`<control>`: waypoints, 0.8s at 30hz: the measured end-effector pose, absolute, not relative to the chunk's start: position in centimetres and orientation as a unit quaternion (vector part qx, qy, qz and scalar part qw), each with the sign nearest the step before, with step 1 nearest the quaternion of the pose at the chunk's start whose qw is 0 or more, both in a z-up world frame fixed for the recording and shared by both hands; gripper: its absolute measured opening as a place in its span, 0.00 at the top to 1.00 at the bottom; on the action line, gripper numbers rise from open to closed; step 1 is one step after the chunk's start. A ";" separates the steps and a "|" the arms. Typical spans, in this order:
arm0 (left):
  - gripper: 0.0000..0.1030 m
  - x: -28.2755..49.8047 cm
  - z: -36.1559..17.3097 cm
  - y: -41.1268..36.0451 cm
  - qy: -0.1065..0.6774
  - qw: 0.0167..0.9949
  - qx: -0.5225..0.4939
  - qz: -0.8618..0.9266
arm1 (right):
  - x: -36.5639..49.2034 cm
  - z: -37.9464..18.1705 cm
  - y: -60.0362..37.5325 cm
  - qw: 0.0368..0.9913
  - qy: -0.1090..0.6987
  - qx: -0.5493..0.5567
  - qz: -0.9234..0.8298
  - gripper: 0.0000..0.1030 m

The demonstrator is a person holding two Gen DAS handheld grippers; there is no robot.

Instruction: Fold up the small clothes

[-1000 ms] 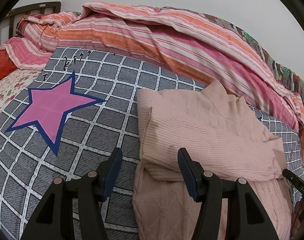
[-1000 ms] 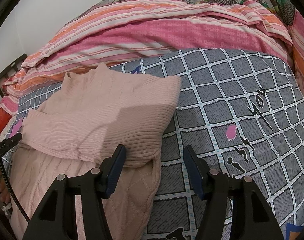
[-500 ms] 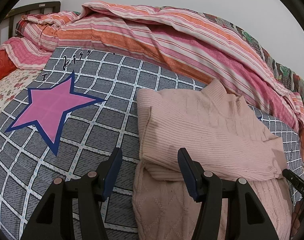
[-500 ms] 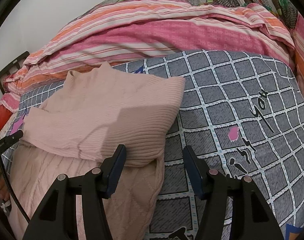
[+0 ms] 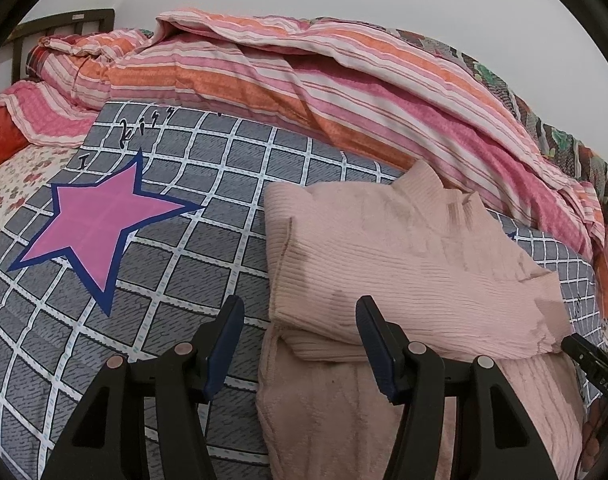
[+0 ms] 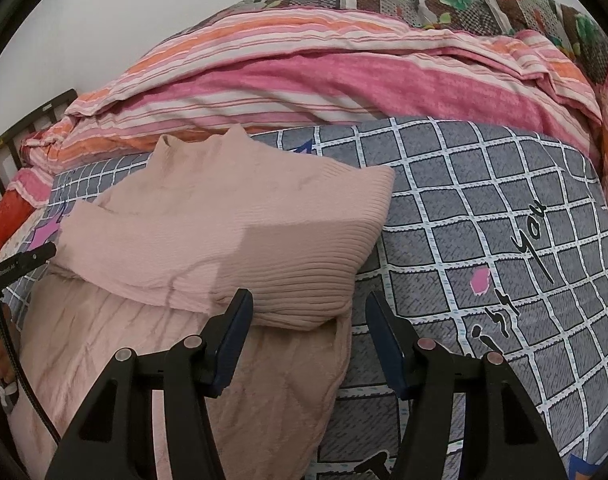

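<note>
A pale pink knit sweater [image 5: 403, 264] lies partly folded on the grey checked bedsheet [image 5: 176, 280], its ribbed sleeves laid across the body and its collar pointing to the far side. It also shows in the right wrist view [image 6: 224, 236]. My left gripper [image 5: 300, 320] is open and empty over the sweater's left edge. My right gripper [image 6: 307, 316] is open and empty over the sweater's right edge, above the folded sleeve. Neither touches the cloth.
A bunched pink and orange striped duvet [image 5: 323, 80] runs along the far side of the bed, also in the right wrist view [image 6: 343, 80]. A pink star [image 5: 100, 220] is printed on the sheet. A dark headboard [image 5: 56, 28] stands at the far left.
Both grippers have shifted only slightly; the right view has drifted a little to the right. The sweater lies as before.
</note>
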State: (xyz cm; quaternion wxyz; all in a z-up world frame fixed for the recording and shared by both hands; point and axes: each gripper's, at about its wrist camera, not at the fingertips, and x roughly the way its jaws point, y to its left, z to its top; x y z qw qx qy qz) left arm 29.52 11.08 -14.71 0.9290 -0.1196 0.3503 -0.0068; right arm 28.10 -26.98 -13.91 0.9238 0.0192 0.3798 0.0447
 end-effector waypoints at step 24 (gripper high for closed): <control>0.39 26.4 -14.3 8.0 0.368 0.926 -0.056 -0.066 | 25.3 -12.6 -25.1 0.929 0.358 -0.020 0.092 0.43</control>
